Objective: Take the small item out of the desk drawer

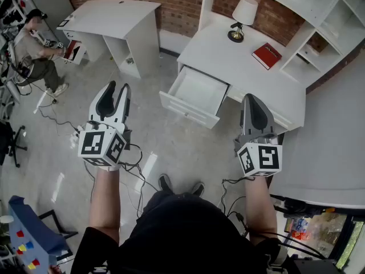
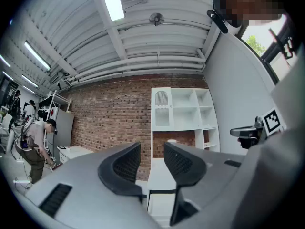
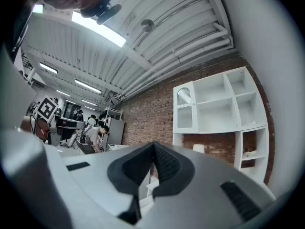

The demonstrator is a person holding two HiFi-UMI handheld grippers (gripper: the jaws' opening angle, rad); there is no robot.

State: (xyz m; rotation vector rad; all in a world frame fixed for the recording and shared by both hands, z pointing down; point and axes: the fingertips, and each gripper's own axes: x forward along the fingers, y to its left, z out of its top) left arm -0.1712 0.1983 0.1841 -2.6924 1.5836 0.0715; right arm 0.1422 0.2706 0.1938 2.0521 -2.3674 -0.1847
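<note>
Closest to the camera, at the bottom of the head view, are the person's dark torso and two bare forearms, each carrying a gripper held level and aimed toward the desk. The left gripper (image 1: 118,88), at centre left, has its jaws spread with nothing between them, which looks like readiness to pick something up. The right gripper (image 1: 251,98), at centre right, has its jaws pressed together and is empty.

The drawer (image 1: 197,90) stands pulled out from under the white worktop (image 1: 239,67), just above the middle of the frame, between the two grippers and ahead of them. Its inside looks bare white. No small item can be made out there, so it may be too small to see or tucked against a wall.

A lamp (image 1: 244,16) and a red book (image 1: 266,55) sit on the worktop toward the upper right, well clear of the drawer. Open floor lies between the grippers and the drawer, so nothing blocks the reach. Loose cables (image 1: 57,121) trail at left, near a second desk (image 1: 114,19) and a seated person (image 1: 37,50).
</note>
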